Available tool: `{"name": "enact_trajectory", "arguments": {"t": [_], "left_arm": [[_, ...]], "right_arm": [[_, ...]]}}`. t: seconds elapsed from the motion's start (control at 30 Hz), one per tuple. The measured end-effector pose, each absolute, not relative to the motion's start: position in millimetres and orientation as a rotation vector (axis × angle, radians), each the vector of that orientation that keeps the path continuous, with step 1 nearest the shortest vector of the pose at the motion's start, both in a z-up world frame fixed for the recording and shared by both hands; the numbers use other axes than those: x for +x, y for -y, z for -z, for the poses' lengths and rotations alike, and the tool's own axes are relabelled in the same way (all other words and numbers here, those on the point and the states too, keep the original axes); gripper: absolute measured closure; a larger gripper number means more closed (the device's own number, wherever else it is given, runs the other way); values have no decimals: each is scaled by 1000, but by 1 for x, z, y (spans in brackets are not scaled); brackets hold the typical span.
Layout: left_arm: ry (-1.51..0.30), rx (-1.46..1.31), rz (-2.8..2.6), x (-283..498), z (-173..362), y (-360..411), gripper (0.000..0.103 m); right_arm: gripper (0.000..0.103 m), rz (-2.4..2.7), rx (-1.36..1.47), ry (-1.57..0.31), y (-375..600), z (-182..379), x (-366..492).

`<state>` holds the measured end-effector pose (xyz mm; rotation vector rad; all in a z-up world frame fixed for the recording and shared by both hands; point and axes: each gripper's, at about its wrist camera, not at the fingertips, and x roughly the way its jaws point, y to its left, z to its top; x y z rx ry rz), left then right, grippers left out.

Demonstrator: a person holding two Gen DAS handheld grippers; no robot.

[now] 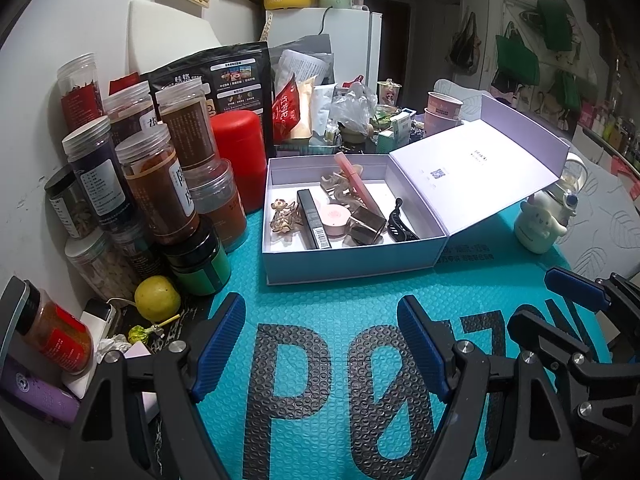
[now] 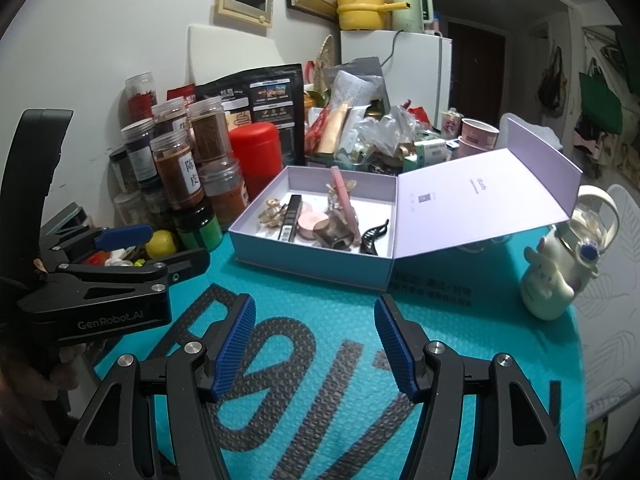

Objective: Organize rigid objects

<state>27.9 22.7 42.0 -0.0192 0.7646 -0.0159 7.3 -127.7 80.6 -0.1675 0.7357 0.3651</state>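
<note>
A lavender box [image 1: 352,258] [image 2: 308,264] stands open on the teal mat, its lid [image 1: 480,176] [image 2: 484,200] leaning back to the right. Inside lie a black tube [image 1: 314,220] [image 2: 290,216], a round pink compact [image 1: 335,218] [image 2: 309,222], a pink stick [image 1: 356,178] [image 2: 344,196], a gold hair clip [image 1: 282,216] [image 2: 271,208], a black claw clip [image 1: 400,222] [image 2: 374,236] and a bronze piece [image 1: 365,230] [image 2: 334,236]. My left gripper [image 1: 320,344] is open and empty over the mat, short of the box; it also shows in the right wrist view [image 2: 160,246]. My right gripper [image 2: 314,344] is open and empty.
Several spice jars [image 1: 160,184] [image 2: 180,168], a red canister [image 1: 240,160] [image 2: 256,156] and a green-labelled jar [image 1: 200,264] crowd the left. A lime [image 1: 157,298] [image 2: 161,243] lies by them. A cream figurine bottle [image 1: 540,220] [image 2: 552,280] stands right. Clutter [image 1: 352,120] sits behind the box.
</note>
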Motion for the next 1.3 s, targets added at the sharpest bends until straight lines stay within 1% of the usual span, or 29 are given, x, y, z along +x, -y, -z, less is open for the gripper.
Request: {"name": "enact_trajectory", "arguments": {"t": [0.83,1.03,1.3], "left_arm": [[-758,11,8,26,-47,-16,25],[-760,8,9,26,-48,-16,25],[-791,-5,50,29,-45,-13,25]], "right_arm": [[40,-367,-159,-737,129,-80,6],[38,-358,-154,-732,132,-80,4],[38,-359,-145,-735,134,-81,4]]}}
